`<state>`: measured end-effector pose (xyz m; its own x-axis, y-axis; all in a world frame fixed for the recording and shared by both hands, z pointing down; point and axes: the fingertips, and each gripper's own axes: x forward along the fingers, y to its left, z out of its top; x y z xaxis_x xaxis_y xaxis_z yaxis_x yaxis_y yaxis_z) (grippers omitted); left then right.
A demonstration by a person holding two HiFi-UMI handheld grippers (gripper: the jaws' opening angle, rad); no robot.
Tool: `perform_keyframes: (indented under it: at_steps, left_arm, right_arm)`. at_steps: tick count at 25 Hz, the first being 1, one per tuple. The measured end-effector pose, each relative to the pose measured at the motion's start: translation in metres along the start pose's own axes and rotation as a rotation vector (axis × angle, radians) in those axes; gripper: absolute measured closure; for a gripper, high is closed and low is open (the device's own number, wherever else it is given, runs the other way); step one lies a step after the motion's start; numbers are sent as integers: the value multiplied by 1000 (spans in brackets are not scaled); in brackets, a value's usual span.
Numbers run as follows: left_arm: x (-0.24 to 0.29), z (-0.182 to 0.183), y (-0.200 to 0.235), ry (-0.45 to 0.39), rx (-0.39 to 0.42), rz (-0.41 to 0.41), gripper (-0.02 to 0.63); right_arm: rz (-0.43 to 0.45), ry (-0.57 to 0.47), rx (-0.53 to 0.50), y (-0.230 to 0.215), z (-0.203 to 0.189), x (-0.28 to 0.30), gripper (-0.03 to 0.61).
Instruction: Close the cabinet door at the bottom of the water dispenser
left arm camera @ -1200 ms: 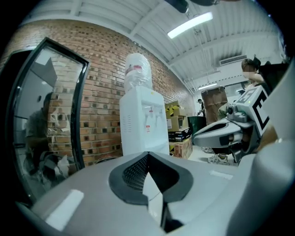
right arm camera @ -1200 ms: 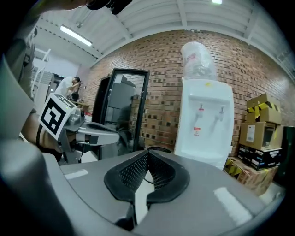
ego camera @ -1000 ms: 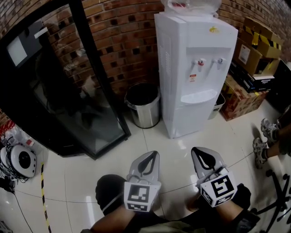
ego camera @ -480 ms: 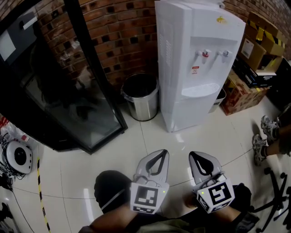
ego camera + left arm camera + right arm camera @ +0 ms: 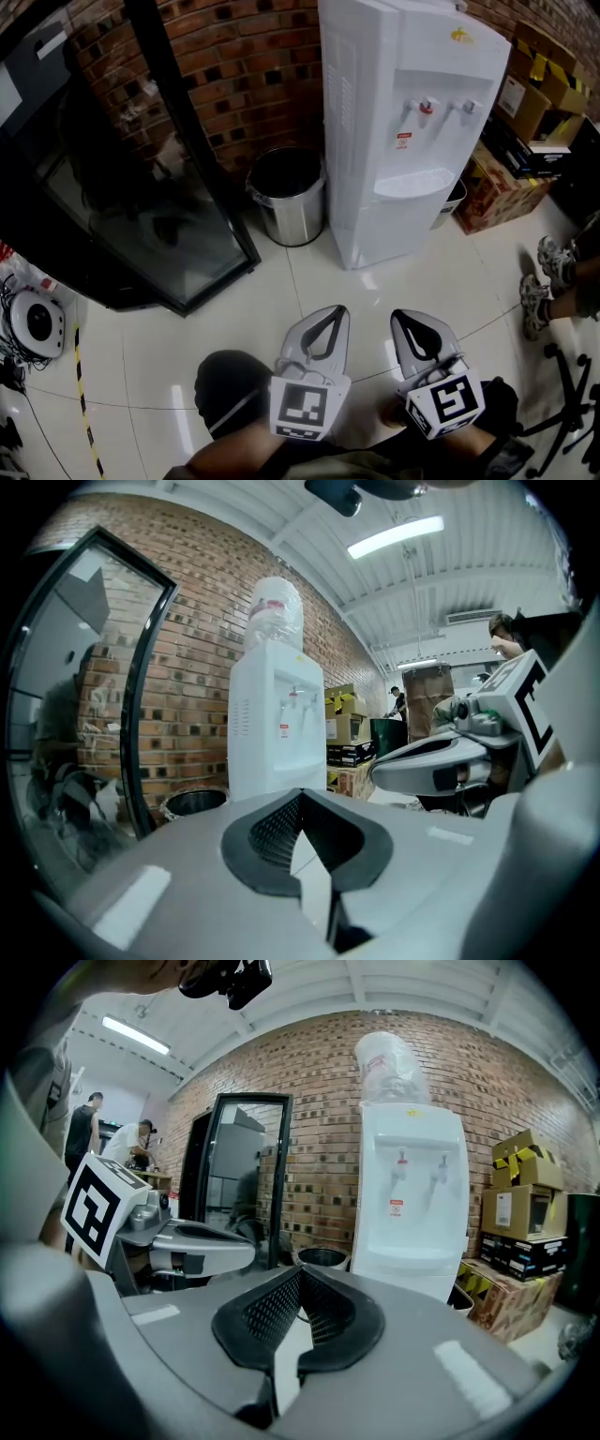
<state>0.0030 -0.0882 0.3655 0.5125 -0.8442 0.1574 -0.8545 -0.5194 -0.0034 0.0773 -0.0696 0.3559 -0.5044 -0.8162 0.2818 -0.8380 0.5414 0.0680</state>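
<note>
The cabinet door (image 5: 398,223) is the lower front panel of the white water dispenser (image 5: 403,112), which stands on the floor (image 5: 375,295) against the brick wall (image 5: 248,66). It is across open floor from both grippers. From the head view the panel looks close to flush with the body, and I cannot tell whether a gap remains.

It is probably a light, stiff plastic door on a side hinge that swings easily, so a gentle push should do. The smooth face would let a tip slide, so pressing flat near the free edge, away from the hinge, seems best. The tall dispenser carries a bottle (image 5: 386,1061) on top, so a hard shove is unwise.

The left gripper (image 5: 330,314) and right gripper (image 5: 403,321) are held side by side, low in the head view, pointing toward the dispenser. Each has its fingers (image 5: 267,832) closed tip to tip with nothing between them.

A metal bin (image 5: 286,197) sits just beside the dispenser on the left, with a black glass-fronted cabinet (image 5: 122,197) beyond it. On the right are a small basket (image 5: 456,199) and stacked cardboard boxes (image 5: 525,103). Someone's shoes (image 5: 542,286) show at the far right. Nothing lies on the floor between the grippers and the door.
</note>
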Motion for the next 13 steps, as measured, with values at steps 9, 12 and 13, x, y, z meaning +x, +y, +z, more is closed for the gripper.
perform_keyframes:
  at_steps: [9, 12, 13]
  left_arm:
    - [2, 2, -1, -12, 10, 10, 614]
    - [2, 0, -2, -6, 7, 10, 614]
    - [2, 0, -3, -4, 6, 10, 614]
  right_arm:
    - [-63, 3, -8, -11, -4, 1, 578]
    - [-64, 10, -12, -10, -6, 0, 578]
    - [-63, 12, -13, -10, -6, 0, 578]
